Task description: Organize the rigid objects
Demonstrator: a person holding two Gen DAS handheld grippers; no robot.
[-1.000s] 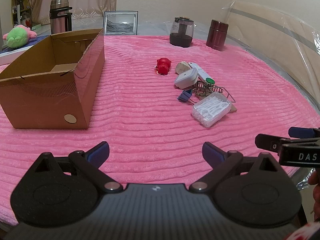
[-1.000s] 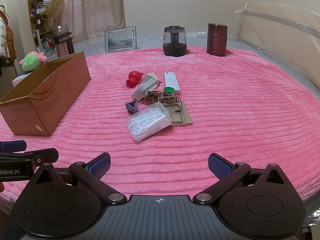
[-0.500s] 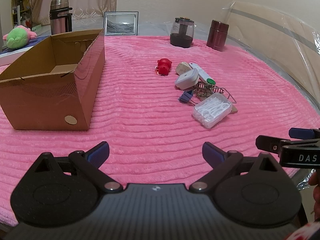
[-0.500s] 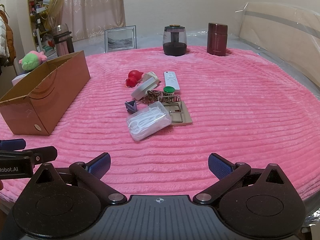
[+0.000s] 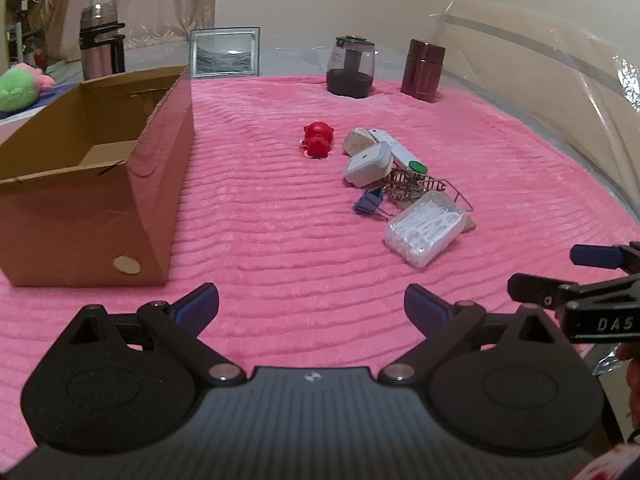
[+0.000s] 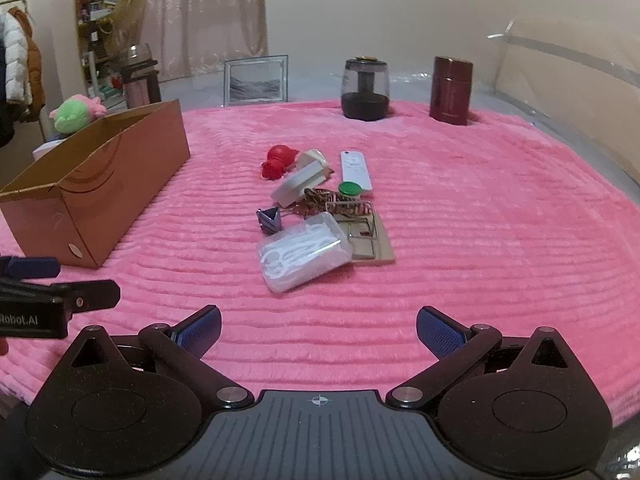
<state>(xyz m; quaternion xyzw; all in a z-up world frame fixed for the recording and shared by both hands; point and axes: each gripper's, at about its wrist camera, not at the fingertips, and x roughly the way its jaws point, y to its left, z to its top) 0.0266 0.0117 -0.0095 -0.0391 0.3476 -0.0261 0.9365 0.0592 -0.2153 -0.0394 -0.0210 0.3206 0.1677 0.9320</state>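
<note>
A cluster of small objects lies mid-table on the pink cloth: a clear box of floss picks (image 6: 302,252), a purple binder clip (image 6: 270,218), a wooden mousetrap (image 6: 366,236), a white charger (image 6: 298,184), a white remote (image 6: 354,168), a red toy (image 6: 278,160). The floss box (image 5: 426,226) and red toy (image 5: 317,139) also show in the left wrist view. An open, empty cardboard box (image 5: 92,184) stands to the left (image 6: 100,188). My left gripper (image 5: 311,306) and right gripper (image 6: 319,327) are both open and empty, near the front edge, short of the cluster.
A dark glass jar (image 6: 365,88), a maroon canister (image 6: 450,90) and a picture frame (image 6: 256,79) stand at the back. A steel thermos (image 5: 100,42) and a green plush (image 5: 18,88) sit back left. A plastic-wrapped headboard (image 5: 560,80) bounds the right.
Both grippers have edged slightly forward toward the objects. Nothing on the cloth has moved; both stay open.
</note>
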